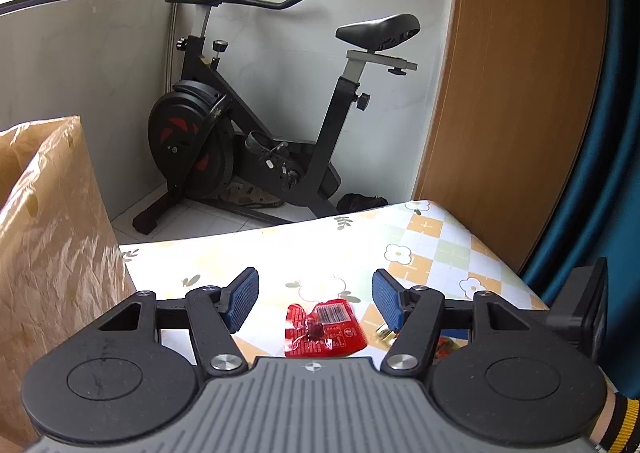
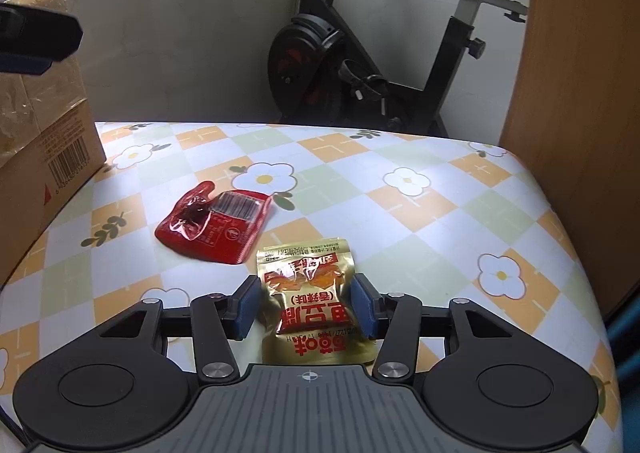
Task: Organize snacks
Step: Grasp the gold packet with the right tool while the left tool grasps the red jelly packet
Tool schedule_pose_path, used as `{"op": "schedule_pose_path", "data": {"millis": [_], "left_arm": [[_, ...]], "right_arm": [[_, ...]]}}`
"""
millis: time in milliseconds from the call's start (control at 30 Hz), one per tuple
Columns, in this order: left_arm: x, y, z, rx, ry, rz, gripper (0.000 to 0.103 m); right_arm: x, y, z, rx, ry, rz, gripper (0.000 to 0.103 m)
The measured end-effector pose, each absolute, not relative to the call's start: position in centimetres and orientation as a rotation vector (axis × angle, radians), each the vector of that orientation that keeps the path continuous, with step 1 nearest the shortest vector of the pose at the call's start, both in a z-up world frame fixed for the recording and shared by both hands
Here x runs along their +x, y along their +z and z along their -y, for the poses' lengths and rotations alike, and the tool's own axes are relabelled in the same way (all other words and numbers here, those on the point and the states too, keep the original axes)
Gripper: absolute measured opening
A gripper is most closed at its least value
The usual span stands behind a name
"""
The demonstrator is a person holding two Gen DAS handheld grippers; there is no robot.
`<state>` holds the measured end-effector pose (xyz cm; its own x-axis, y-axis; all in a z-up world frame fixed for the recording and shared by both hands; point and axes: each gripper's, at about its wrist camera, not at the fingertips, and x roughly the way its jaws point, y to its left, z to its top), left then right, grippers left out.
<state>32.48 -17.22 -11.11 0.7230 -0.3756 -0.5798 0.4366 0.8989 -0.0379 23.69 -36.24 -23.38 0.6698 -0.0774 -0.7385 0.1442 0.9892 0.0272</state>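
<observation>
Currently, your right tongs [image 2: 306,303] clamp the gold snack pouch [image 2: 312,301] near you on the counter [image 2: 400,189]; left tongs [image 1: 314,299] gape above the red packet [image 1: 324,327]; cardboard box [image 2: 44,157] far left.

Black grippers [image 1: 314,295], blue ribbed jaws, silver screws, yellow-striped cuff [image 1: 624,427]

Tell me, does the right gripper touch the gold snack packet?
Touching. In the right wrist view both pads of the right gripper press the sides of the gold snack packet.
</observation>
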Motion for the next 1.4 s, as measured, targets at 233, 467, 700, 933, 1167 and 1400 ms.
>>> {"op": "schedule_pose_path", "data": {"millis": [233, 467, 700, 933, 1167, 1400], "left_arm": [[34.0, -14.8, 18.2, 0.096, -0.436, -0.704, 0.065], [36.4, -19.8, 20.0, 0.132, -0.432, -0.756, 0.065], [38.9, -21.3, 20.2, 0.114, -0.353, -0.749, 0.063], [39.4, -22.0, 20.3, 0.089, -0.348, -0.746, 0.048], [38.2, -22.4, 20.6, 0.088, -0.345, -0.721, 0.038], [34.9, -20.3, 20.2, 0.105, -0.385, -0.661, 0.023]], "right_arm": [[21.0, -23.3, 40.0, 0.227, -0.237, -0.772, 0.045], [20.4, -23.6, 39.8, 0.240, -0.252, -0.740, 0.045], [20.1, -23.7, 39.8, 0.257, -0.256, -0.719, 0.045], [20.1, -23.7, 39.9, 0.266, -0.252, -0.713, 0.045], [20.1, -23.7, 39.9, 0.273, -0.250, -0.710, 0.045], [19.9, -23.7, 40.3, 0.297, -0.247, -0.700, 0.045]]}}
